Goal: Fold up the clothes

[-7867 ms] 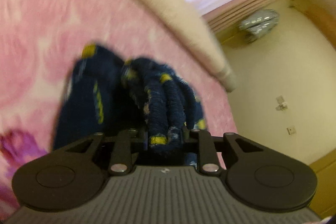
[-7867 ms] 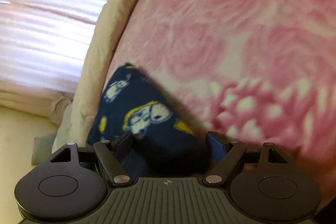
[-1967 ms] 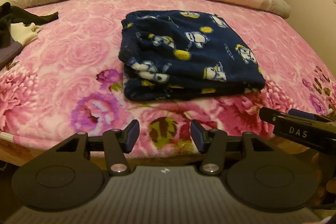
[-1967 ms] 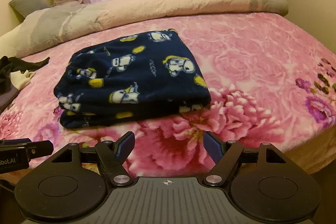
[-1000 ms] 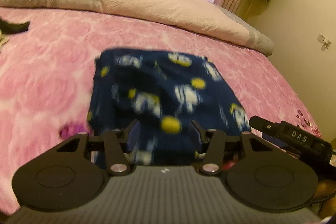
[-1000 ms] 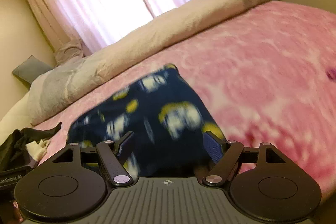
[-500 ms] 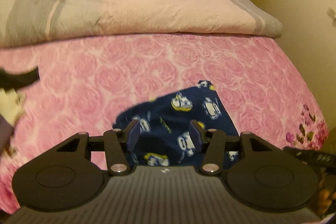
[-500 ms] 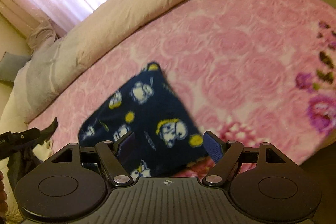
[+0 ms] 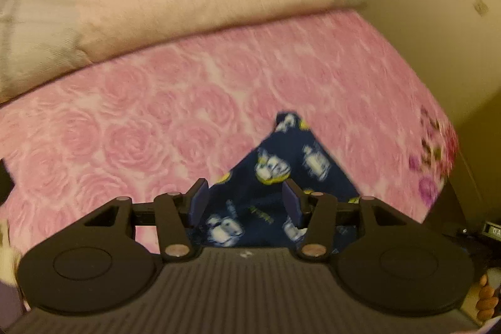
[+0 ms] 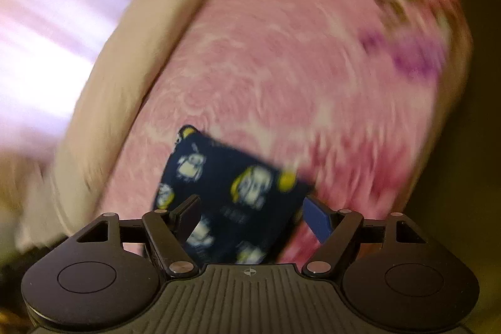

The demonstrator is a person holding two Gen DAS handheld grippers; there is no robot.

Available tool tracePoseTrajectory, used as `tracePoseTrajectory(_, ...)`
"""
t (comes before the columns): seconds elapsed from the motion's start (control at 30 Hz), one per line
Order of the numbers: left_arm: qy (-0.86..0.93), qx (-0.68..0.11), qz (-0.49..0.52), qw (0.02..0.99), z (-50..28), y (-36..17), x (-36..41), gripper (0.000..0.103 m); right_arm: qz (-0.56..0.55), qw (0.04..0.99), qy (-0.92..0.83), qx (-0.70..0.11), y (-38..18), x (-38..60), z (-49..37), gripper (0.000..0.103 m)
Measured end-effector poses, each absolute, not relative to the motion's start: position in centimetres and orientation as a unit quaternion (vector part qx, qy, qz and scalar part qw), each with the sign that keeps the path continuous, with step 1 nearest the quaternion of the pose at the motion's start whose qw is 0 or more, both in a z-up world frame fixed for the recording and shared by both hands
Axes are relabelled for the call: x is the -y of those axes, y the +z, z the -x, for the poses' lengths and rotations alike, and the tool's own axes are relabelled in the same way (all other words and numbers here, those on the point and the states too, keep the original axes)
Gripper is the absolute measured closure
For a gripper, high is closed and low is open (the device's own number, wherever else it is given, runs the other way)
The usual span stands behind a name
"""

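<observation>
Both tools, left tool (image 9: pixel 244 202) and right tool (image 10: pixel 250 219), hang above the bed (image 9: pixel 141 127) with jaws apart and empty, over the folded navy pajamas (image 9: pixel 281 174) near its edge; a careless regrab could undo the fold.

Partial white letters "DA" on black bar (image 9: pixel 491 230), right edge; rest cut off.
</observation>
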State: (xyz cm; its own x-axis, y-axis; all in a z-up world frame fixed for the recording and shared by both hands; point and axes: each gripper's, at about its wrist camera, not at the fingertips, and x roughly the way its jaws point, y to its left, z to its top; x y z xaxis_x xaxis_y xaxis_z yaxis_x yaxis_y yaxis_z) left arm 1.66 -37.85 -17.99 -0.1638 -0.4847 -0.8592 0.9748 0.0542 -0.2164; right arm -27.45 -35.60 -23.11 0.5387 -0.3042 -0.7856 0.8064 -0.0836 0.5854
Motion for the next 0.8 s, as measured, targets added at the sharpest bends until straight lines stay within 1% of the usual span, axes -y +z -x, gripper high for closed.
tracePoseTrajectory(0.13, -0.642, -0.462, -0.31, 0.528, -4.4, -22.3, 39.5, 0.054, -0.692, 0.566, -0.422, -0.153, -27.4, 30.3, 25.5, 0.028)
tracePoseTrajectory(0.23, -0.651, -0.482, -0.314, 0.495, -6.0, -25.7, 40.3, 0.054, -0.721, 0.536, -0.417, -0.137, -30.5, 27.3, 24.0, 0.028)
tracePoseTrajectory(0.33, -0.65, -0.515, -0.296, 0.474, -7.7, -28.5, 41.4, 0.054, -0.742, 0.512, -0.417, -0.115, -33.3, 25.3, 22.9, 0.028)
tracePoseTrajectory(0.47, -0.654, -0.542, -0.278, 0.448, -9.0, -30.7, 42.8, 0.054, -0.751, 0.503, -0.422, -0.07, -35.5, 24.3, 22.3, 0.028)
tracePoseTrajectory(0.6, -0.673, -0.531, -0.299, 0.42, -9.3, -32.2, 43.9, 0.053, -0.742, 0.52, -0.42, -0.042, -36.9, 23.9, 21.0, 0.028)
tracePoseTrajectory(0.63, -0.675, -0.528, -0.305, 0.415, -9.4, -32.5, 44.1, 0.053, -0.74, 0.524, -0.42, -0.038, -37.3, 23.8, 20.6, 0.035)
tracePoseTrajectory(0.7, -0.681, -0.528, -0.309, 0.401, -9.5, -33.2, 44.4, 0.053, -0.739, 0.53, -0.415, -0.033, -37.9, 23.5, 19.9, 0.056)
tracePoseTrajectory(0.8, -0.694, -0.529, -0.308, 0.38, -9.4, -34.1, 44.7, 0.053, -0.736, 0.531, -0.418, -0.031, -38.9, 23.2, 19.4, 0.056)
